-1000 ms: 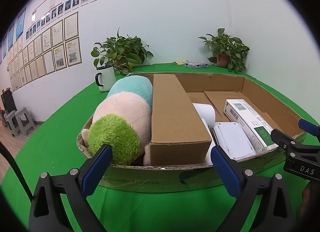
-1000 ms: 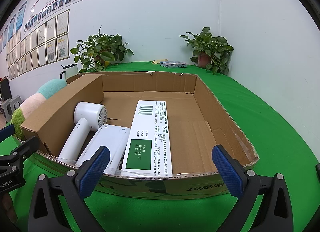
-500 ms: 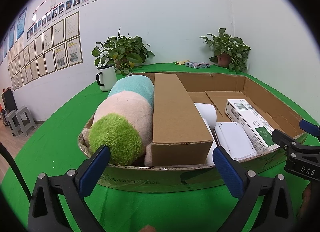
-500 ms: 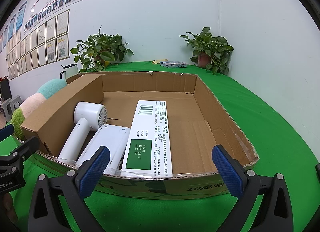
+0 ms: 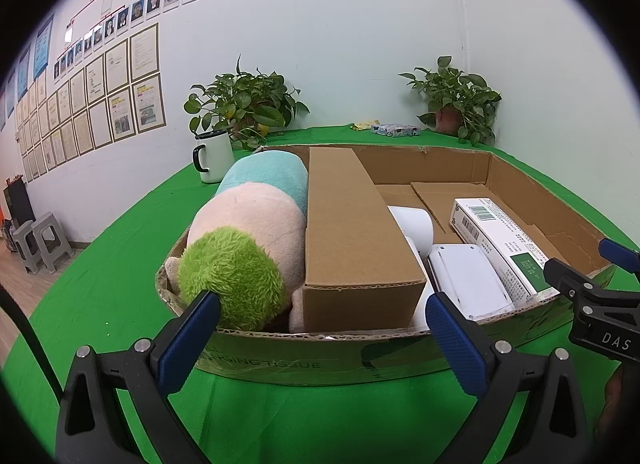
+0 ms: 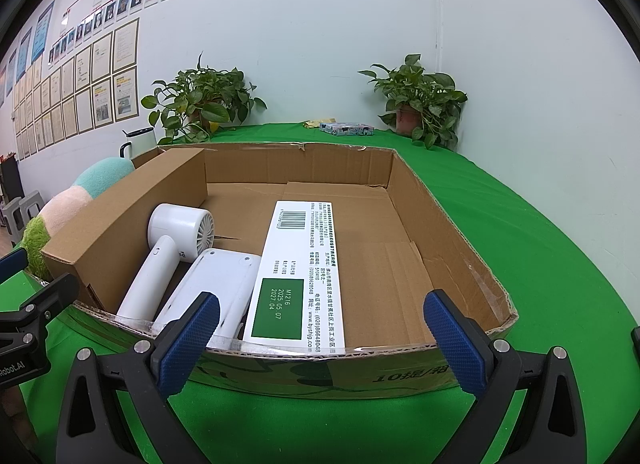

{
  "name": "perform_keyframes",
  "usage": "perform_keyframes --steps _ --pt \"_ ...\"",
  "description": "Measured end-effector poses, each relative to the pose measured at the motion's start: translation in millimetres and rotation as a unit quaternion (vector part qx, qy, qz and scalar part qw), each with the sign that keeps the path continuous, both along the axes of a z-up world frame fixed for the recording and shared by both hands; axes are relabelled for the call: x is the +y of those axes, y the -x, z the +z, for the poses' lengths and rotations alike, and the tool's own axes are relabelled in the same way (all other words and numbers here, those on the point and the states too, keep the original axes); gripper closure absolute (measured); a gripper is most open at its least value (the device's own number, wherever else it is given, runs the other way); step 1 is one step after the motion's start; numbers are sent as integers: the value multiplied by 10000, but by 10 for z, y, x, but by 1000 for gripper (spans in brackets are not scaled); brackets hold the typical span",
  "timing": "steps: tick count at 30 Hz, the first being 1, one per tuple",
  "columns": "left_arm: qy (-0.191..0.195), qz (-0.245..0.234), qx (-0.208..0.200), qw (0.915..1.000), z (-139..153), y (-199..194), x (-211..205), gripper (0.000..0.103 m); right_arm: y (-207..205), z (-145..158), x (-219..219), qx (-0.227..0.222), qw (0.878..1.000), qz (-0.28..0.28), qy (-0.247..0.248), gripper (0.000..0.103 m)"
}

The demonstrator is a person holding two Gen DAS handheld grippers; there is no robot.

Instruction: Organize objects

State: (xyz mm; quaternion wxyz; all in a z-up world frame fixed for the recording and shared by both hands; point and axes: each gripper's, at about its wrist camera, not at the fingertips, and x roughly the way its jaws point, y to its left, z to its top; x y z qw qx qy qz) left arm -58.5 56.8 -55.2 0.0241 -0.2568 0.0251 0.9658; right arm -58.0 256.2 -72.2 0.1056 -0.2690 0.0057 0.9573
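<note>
A shallow cardboard tray (image 5: 304,356) (image 6: 452,223) sits on the green table. It holds a plush toy (image 5: 244,240) (image 6: 64,203) with a green end at the left, then a long brown carton (image 5: 352,232) (image 6: 128,215). To the right lie a white hair dryer (image 6: 172,240) (image 5: 412,223), a flat white device (image 6: 224,284) (image 5: 468,276) and a white box with a green label (image 6: 304,264) (image 5: 500,236). My left gripper (image 5: 320,328) stands open just in front of the tray's near wall. My right gripper (image 6: 320,328) is open too, empty, before the same wall.
A white mug (image 5: 212,155) with a black handle stands behind the tray at the left. Two potted plants (image 5: 244,107) (image 6: 420,99) and a small patterned box (image 6: 346,128) are along the back wall. Grey stools (image 5: 36,240) stand on the floor at far left.
The left wrist view has shifted slightly, with the tray sitting a little higher and nearer in frame. The right gripper has not moved. Both stay open.
</note>
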Motion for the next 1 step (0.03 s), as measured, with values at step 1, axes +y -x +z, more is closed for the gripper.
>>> perform_keyframes --steps 1 --pt "-5 -2 -1 10000 0 0 -4 1 -2 -3 -4 -1 10000 -1 -2 0"
